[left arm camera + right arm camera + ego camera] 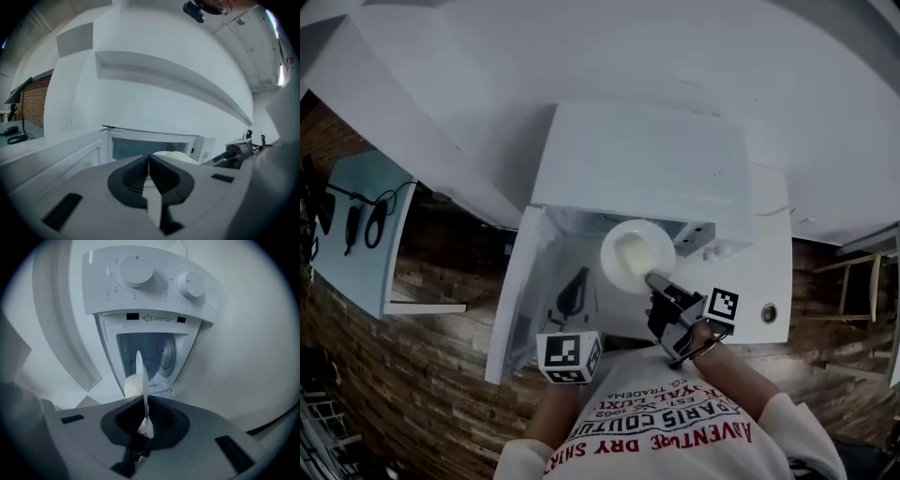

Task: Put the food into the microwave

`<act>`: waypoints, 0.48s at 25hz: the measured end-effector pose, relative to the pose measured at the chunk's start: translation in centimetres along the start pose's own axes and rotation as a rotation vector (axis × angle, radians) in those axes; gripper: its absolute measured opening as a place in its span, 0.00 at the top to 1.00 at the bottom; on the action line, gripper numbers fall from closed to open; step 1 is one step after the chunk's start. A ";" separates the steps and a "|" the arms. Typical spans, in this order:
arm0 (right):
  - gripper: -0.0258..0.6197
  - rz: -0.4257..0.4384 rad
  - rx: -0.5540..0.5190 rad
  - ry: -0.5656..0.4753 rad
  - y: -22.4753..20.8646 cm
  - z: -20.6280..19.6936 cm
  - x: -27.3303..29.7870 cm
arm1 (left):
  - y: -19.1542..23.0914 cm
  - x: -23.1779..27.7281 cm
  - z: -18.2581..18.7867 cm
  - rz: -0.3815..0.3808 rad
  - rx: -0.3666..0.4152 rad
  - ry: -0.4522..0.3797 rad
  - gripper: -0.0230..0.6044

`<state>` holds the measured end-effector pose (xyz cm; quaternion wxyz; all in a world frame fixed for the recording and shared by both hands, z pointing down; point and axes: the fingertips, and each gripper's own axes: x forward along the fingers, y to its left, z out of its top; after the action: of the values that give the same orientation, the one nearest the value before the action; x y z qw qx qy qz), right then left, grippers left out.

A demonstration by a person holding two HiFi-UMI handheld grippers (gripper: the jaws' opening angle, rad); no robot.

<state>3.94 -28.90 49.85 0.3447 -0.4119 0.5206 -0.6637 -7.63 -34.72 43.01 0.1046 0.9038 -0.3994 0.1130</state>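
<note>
**A:** How did we hold the two grippers?

**B:** We held both forward of the chest, pointing almost level at the microwave (pixel 637 159). The right gripper (pixel 144 401) reached to the open cavity. The left gripper (pixel 149 157) hung lower, just in front of the door (pixel 517 281), which stood swung out to the left.

**A:** And the jaws?

**B:** The right jaws pinched the near rim of the plate (pixel 637 253). The left jaws were pressed together with nothing between them.

**A:** Where did we find the food?

**B:** The pale food (pixel 633 251) lay on that plate, at the mouth of the cavity. We could not tell whether the plate touched the cavity floor.

**A:** What did we count?

**B:** We counted one microwave, one plate and two grippers. There were also two dials on the control panel, a larger one (pixel 135 272) and a smaller one (pixel 191 284).
</note>
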 end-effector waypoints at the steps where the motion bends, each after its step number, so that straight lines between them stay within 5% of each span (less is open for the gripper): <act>1: 0.92 -0.005 0.007 -0.018 -0.2 0.1 0.1 | 0.4 0.4 -0.1 -0.014 0.007 0.010 0.95; 12: 0.92 -0.039 0.060 -0.152 -3.2 1.7 2.0 | 0.1 4.0 -3.3 -0.161 0.026 0.104 0.95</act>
<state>4.53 -30.64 53.52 0.3824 -0.4608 0.4647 -0.6523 -5.46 -36.65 47.34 0.1220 0.9271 -0.3181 0.1562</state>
